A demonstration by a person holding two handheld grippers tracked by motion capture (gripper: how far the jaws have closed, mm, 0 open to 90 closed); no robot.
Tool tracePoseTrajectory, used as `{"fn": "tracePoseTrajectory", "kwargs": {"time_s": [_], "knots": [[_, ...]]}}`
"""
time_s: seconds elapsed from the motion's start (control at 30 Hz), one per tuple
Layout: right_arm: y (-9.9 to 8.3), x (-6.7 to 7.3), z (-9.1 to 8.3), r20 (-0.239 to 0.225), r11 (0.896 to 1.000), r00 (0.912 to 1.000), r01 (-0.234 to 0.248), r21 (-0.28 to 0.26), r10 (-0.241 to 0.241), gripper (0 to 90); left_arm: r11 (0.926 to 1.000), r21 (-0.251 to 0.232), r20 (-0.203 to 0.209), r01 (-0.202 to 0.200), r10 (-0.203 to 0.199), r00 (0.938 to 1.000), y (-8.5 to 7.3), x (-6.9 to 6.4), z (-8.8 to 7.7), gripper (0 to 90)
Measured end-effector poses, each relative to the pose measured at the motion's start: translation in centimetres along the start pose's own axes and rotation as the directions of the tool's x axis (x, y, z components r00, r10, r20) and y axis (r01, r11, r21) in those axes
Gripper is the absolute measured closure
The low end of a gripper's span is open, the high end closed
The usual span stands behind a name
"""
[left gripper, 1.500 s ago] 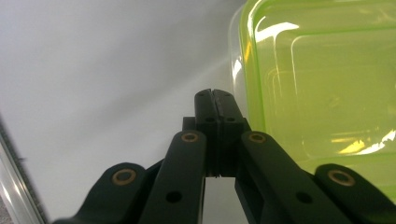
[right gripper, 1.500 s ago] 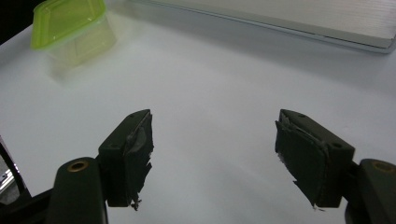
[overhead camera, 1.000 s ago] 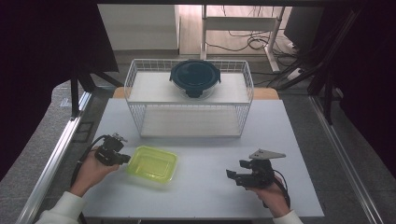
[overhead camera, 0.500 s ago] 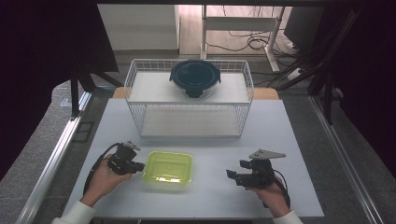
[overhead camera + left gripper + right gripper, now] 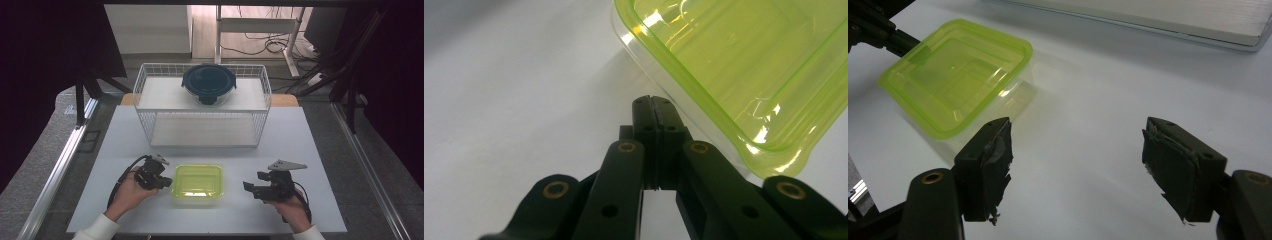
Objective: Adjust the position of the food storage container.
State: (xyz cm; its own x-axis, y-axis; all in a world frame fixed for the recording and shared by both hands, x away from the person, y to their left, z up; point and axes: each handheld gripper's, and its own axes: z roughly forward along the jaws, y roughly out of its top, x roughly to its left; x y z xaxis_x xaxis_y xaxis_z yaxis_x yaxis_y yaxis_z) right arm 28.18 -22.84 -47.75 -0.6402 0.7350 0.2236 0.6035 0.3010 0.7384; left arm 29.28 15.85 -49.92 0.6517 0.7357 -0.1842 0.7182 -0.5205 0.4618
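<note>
- High view: a white table (image 5: 310, 150) carries a wire rack (image 5: 202, 107) at the back, a dark-lidded bowl (image 5: 208, 83) on its top shelf
- The yellow-green container (image 5: 197, 183) sits near the front edge, between both grippers
- Left gripper (image 5: 164, 181), jaws pressed together, tips against the container's side; seemingly nudging it, with nothing held
- Right gripper (image 5: 248, 187) spread wide, empty; next it likely must close in on the container's free side

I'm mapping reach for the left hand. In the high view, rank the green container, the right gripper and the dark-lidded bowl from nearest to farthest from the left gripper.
1. Green container, right beside the left gripper.
2. Right gripper, across the table's front.
3. Dark-lidded bowl, atop the wire rack at the back.
</note>
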Motion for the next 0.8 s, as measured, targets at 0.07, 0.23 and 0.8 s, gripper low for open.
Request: {"fn": "tracePoseTrajectory", "kwargs": {"time_s": [0.07, 0.23, 0.8], "knots": [[0.1, 0.1, -0.1, -0.002, 1.0, 1.0, -0.001, 0.0, 0.001, 27.9, 1.0, -0.001, 0.006, -0.003, 0.003, 1.0, 0.2, -0.3, 0.3, 90.0], [0.1, 0.2, -0.1, 0.001, 1.0, 1.0, 0.003, 0.0, -0.003, 27.9, 0.9998, -0.001, 0.011, -0.018, 0.018, 0.9998, 0.7, -0.9, 0.7, 90.0], [0.3, 0.1, -0.4, -0.006, 0.999, 0.9998, -0.019, -0.039, 0.019, 26.1, 0.9885, -0.141, -0.005, 0.056, -0.057, 0.9984, -0.1, -0.1, -2.4, 88.6]]}}
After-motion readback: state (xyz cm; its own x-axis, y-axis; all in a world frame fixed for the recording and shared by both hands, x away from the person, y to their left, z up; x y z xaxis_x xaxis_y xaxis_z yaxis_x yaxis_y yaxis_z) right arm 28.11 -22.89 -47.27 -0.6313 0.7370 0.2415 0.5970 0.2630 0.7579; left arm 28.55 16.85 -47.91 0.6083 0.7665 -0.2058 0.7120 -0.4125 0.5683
